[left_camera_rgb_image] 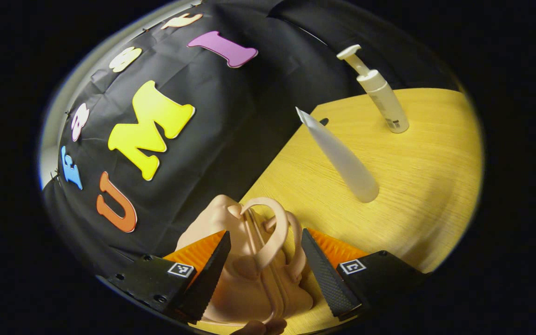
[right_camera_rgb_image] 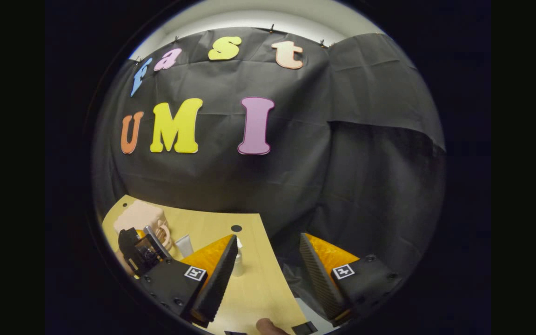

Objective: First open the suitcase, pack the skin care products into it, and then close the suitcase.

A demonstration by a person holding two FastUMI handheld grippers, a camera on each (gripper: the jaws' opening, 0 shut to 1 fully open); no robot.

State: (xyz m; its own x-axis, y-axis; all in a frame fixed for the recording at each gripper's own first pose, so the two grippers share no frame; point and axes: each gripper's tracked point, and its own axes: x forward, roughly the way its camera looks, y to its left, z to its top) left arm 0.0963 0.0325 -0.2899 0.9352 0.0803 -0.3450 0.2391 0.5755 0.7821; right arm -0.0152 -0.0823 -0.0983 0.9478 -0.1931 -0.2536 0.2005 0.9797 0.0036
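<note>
A small peach suitcase [left_camera_rgb_image: 249, 279] stands closed on the wooden table [left_camera_rgb_image: 426, 186], its looped handle pointing up. My left gripper [left_camera_rgb_image: 265, 235] is open, with one finger on each side of the handle and the case top. A whitish tube [left_camera_rgb_image: 342, 158] stands on its cap further along the table, and a white pump bottle [left_camera_rgb_image: 382, 95] stands beyond it. My right gripper [right_camera_rgb_image: 269, 238] is open and holds nothing, hovering over the table's right edge. In the right gripper view the suitcase [right_camera_rgb_image: 137, 215], the left gripper [right_camera_rgb_image: 142, 251], the tube [right_camera_rgb_image: 184, 244] and the pump bottle [right_camera_rgb_image: 238, 263] sit at lower left.
The black cloth wall [left_camera_rgb_image: 231, 121] rises right behind the table's far edge. A small dark hole [right_camera_rgb_image: 236, 228] marks the tabletop near that edge. The table's right edge [right_camera_rgb_image: 277, 265] drops off under my right gripper.
</note>
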